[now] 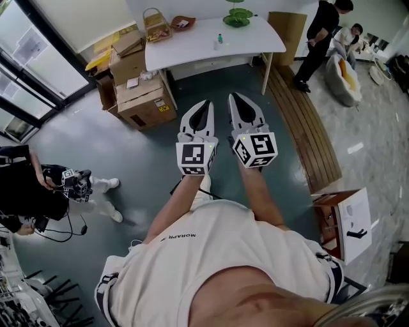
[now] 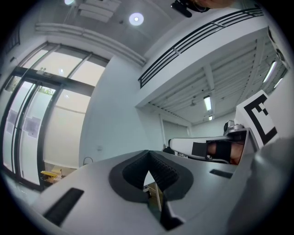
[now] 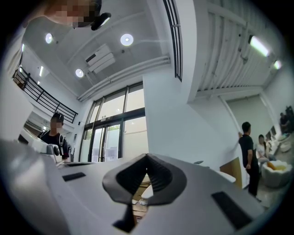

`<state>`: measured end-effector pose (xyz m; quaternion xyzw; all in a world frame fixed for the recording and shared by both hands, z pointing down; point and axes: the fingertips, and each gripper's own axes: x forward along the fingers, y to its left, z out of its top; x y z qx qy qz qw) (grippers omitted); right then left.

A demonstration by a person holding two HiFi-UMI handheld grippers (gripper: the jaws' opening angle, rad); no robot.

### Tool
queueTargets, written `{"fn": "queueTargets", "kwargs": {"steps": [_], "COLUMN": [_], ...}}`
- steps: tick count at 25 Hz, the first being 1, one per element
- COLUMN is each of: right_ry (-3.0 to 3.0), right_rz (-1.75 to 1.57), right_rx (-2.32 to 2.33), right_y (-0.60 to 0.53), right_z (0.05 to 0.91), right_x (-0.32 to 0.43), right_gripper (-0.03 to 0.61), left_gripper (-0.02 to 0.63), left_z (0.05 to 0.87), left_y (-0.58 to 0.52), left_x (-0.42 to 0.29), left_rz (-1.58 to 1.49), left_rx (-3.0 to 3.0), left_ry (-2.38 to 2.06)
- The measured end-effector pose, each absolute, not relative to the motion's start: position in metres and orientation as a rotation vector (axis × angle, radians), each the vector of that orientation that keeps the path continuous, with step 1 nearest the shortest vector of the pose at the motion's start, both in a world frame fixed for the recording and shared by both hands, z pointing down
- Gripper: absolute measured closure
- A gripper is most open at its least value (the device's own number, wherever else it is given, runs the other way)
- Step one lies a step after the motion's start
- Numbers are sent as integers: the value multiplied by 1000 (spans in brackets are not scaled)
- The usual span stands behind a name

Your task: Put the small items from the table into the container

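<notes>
Both claws are held out in front of the person, side by side over the grey floor (image 1: 128, 147) and well short of the white counter (image 1: 192, 48). The left claw (image 1: 206, 103) has its jaws together with nothing between them; its own view (image 2: 148, 156) shows the ribbed pads meeting at the tips. The right claw (image 1: 234, 97) is likewise closed and empty (image 3: 147, 158).

On the counter, a wicker basket (image 1: 156, 25) stands at the far left corner, with a brown dish (image 1: 183, 23) just beside it. Green plates (image 1: 238, 18) sit by the far edge, nearer the right end. A small bottle (image 1: 220, 40) stands alone near the middle. Cardboard boxes (image 1: 144, 99) are stacked on the floor by the counter's left end, and a wooden bench (image 1: 307, 128) runs along its right.
</notes>
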<state>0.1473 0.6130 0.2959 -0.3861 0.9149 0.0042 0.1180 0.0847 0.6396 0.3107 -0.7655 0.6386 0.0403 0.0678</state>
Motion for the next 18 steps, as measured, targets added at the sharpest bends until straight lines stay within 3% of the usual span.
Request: {"fn": "queueTargets", "kwargs": {"steps": [18], "right_ry": [2647], "right_rz": [60], "right_rx": [-1212], "right_y": [462], "right_z": [291], "right_x": [76], "right_gripper": [568], "left_gripper": [609], "left_z": [305], "left_y": [481], "left_x": [11], "left_rz": [175], "left_rx": [-2350], "left_ry": [1864]}}
